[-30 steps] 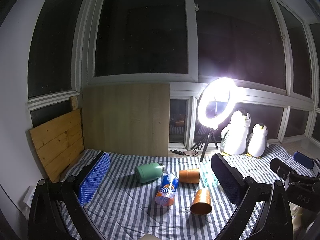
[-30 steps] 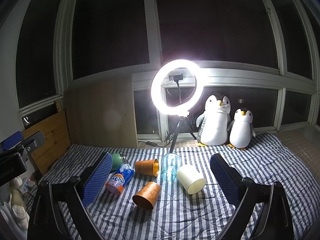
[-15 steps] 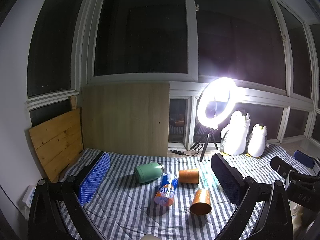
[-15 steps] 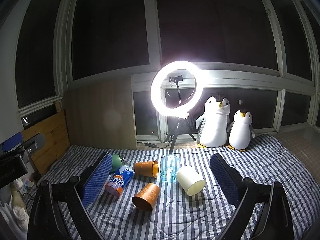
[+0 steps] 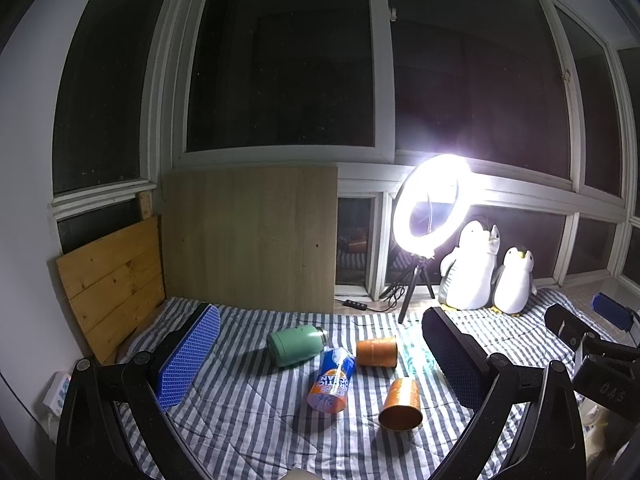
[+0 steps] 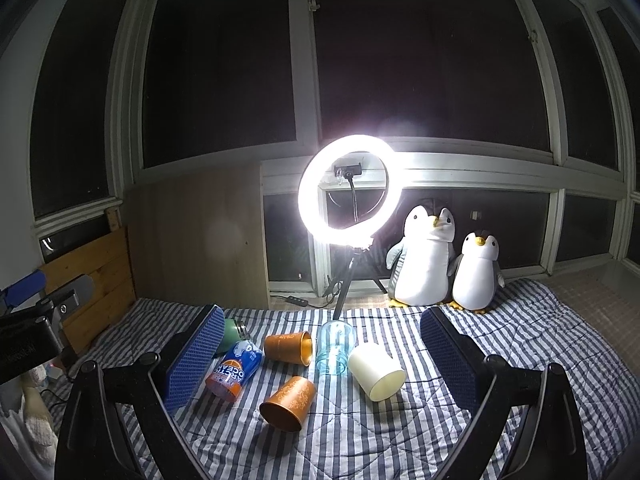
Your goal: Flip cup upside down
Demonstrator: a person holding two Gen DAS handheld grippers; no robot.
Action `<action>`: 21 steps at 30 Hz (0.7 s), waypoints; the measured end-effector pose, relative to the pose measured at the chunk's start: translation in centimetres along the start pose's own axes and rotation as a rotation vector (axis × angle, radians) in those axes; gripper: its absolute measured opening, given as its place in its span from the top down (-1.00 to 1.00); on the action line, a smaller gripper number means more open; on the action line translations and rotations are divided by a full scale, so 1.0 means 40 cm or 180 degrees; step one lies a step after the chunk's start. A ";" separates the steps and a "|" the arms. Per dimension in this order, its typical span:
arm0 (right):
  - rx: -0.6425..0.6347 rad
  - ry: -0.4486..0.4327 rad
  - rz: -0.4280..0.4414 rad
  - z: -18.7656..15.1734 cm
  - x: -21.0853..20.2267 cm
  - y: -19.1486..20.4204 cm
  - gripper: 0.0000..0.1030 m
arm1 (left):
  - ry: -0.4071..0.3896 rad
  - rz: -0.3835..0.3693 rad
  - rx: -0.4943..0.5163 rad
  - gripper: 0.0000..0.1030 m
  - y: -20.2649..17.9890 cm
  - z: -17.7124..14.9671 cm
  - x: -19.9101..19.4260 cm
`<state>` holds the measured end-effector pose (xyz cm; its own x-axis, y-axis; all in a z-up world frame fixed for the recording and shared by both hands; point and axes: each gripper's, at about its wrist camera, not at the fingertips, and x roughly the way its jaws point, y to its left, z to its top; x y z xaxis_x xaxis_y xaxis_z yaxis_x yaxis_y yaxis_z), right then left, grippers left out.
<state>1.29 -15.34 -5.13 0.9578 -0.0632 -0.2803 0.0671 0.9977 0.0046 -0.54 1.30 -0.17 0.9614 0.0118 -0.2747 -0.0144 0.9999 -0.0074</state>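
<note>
Right wrist view shows several cups on the striped blanket [image 6: 400,440], and which one the task means cannot be told. The near copper cup [image 6: 289,403] is patterned, tapered, and lies on its side with its dark open mouth toward the camera and lower left, its long axis running from there up toward the ring light [image 6: 347,189]. A second copper cup [image 6: 289,347] lies farther back toward the ring light, axis crosswise, its gold-lined mouth facing right. Just right of it a clear blue cup [image 6: 335,347] stands directly in front of the ring light's tripod; whether its mouth is up or down is not clear. The cream cup [image 6: 377,372] lies tilted on its side to the right of that one, mouth toward the lower right. Left of the copper cups lies a blue and orange can [image 6: 234,371] reading "ARCTIC OCEAN", the letters upside down, and behind it a green flask [image 6: 230,334] on its side, partly hidden by a blue pad. Two plush penguins [image 6: 444,260] sit right of the ring light. The right gripper [image 6: 320,360] is spread wide with nothing between its pads, above the blanket and well short of the cups. In the left wrist view the left gripper [image 5: 320,360] is likewise wide apart and empty.
</note>
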 end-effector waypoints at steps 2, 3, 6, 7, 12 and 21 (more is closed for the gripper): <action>-0.0002 0.0000 -0.0008 0.000 0.000 -0.001 -0.88 | 0.0009 -0.0007 0.0000 -0.99 0.001 0.000 -0.001; 0.0000 0.0005 -0.0009 -0.001 0.000 -0.002 -0.88 | 0.0012 -0.0008 0.0002 -0.99 0.000 0.000 0.000; 0.0003 0.0020 -0.0015 0.001 0.008 -0.005 -0.88 | 0.0030 -0.0012 0.0007 -0.99 -0.003 -0.001 0.005; 0.0004 0.0026 -0.0019 0.000 0.010 -0.007 -0.88 | 0.0037 -0.0012 0.0009 -0.99 -0.002 0.000 0.010; 0.0039 0.0090 -0.0044 -0.003 0.031 -0.023 -0.88 | 0.0077 0.0002 -0.0004 -0.99 0.002 -0.004 0.027; 0.0100 0.0199 -0.0163 -0.011 0.083 -0.069 -0.88 | 0.0149 0.0034 -0.0030 -0.99 0.005 -0.016 0.060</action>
<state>4.17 -18.31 -6.48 0.9337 -0.1116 -0.3404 0.1254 0.9919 0.0187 1.60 1.54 -1.46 0.9474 0.0218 -0.3194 -0.0275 0.9995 -0.0133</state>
